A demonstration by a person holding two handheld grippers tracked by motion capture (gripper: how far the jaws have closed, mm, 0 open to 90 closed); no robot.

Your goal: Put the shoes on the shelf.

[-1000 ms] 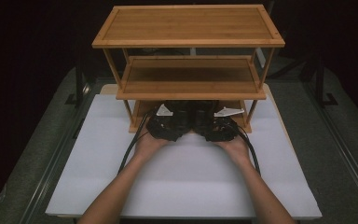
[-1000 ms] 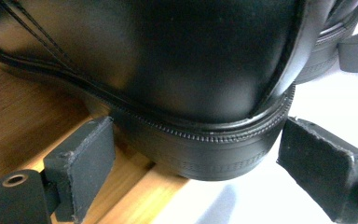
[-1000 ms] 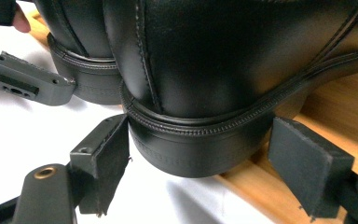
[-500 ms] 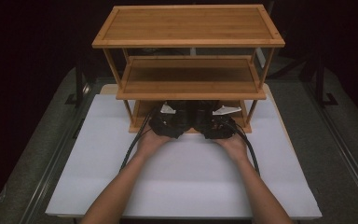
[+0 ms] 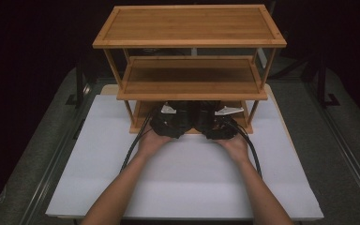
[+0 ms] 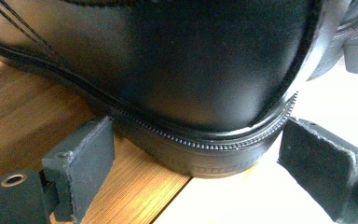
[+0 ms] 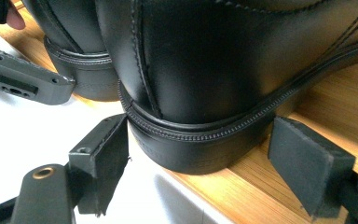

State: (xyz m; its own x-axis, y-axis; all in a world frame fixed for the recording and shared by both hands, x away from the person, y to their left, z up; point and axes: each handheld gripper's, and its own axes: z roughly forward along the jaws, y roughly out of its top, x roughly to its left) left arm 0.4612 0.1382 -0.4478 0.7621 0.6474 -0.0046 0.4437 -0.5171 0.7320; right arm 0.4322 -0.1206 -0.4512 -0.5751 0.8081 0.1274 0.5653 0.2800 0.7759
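High view shows both shoes on the rack's [image 5: 190, 129] bottom shelf, left tool [image 6: 191, 182] and right tool [image 7: 200, 172] each wide around a heel, ungripped; uneven closing could twist a shoe [image 6: 177, 70] off the shelf edge.

Both forearms come in from the bottom of the high view and meet near the centre. The left gripper [image 5: 169, 123] and the right gripper [image 5: 217, 124] lie side by side, almost touching. Each has its jaws apart, pads not pressing on anything.
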